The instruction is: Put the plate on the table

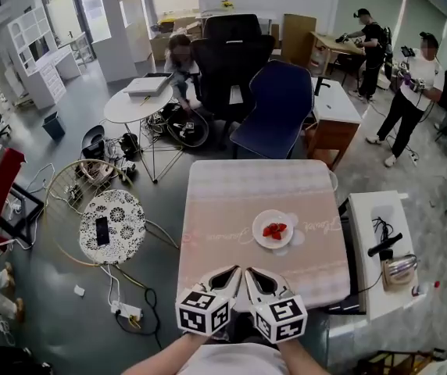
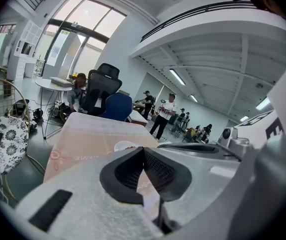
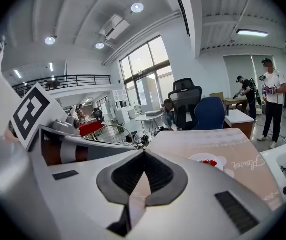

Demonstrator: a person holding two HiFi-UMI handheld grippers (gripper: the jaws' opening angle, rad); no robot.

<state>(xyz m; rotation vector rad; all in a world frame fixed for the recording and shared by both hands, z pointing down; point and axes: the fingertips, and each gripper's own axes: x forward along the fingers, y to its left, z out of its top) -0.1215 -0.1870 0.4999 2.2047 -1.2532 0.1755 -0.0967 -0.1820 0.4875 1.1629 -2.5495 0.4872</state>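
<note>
Head view looks down on a square surface (image 1: 223, 209) covered with a pale pink cloth. The white plate (image 1: 273, 244) sits flat on it, right of the middle, with a few small red pieces of food (image 1: 274, 230) on top. Your left gripper (image 1: 233, 272) and right gripper (image 1: 253, 273) are side by side at the near edge of the surface. Their tips nearly touch each other, and both are well apart from the plate.

In the left gripper view, your left gripper (image 2: 144, 149) has its jaws clenched: the dark ribbed pads meet at the tips with nothing between them. Just beyond the tips you can see the edge of the plate (image 2: 124, 145) resting on the surface (image 2: 88, 139).

In the right gripper view, your right gripper (image 3: 144, 153) is clenched too, tips together and empty. The plate (image 3: 208, 159) lies ahead and to the right of the jaws on the surface (image 3: 198, 139), and the red pieces (image 3: 212, 163) show on it.

Past the far edge of the surface stand a blue chair (image 1: 282, 108) and a black chair (image 1: 231, 53). To your left, on the floor side, is a small round stand with a patterned top (image 1: 122, 217) and a dark phone (image 1: 102, 230) lying on it.
</note>
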